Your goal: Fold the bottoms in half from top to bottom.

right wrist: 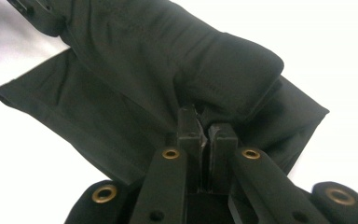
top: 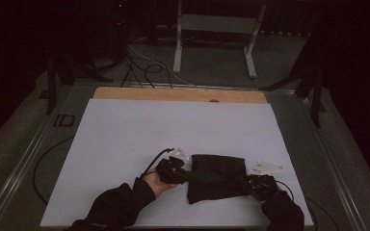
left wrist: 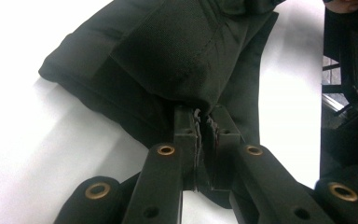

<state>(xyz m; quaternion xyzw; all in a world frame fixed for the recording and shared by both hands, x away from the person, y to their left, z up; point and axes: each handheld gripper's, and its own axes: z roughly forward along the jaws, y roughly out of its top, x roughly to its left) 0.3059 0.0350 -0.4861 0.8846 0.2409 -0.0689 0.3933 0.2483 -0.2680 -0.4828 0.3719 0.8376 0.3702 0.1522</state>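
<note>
High view: a black garment (top: 217,177) lies folded into a compact block on the white bench (top: 125,144), stretched between the left gripper (top: 189,175) and the right gripper (top: 243,181) — one at each end of its near edge. It looks well along in the folding, with several layers already stacked; what seems left is to lay this last fold flat and let go. Beyond the white sheet a wooden strip (top: 178,94) edges the bench, and past that a dim room with a grey floor, loose cables (top: 144,67) and a white metal frame (top: 217,29).

Left gripper view: the jaws are pressed together on a bunched fold of the garment (left wrist: 168,51), which rises just ahead of them and spreads away over the bright surface.

Right gripper view: here too the jaws are pinched tight on a thick rolled edge of the garment (right wrist: 200,60) — the cloth drapes ahead and to either side, not yet lying flat.
</note>
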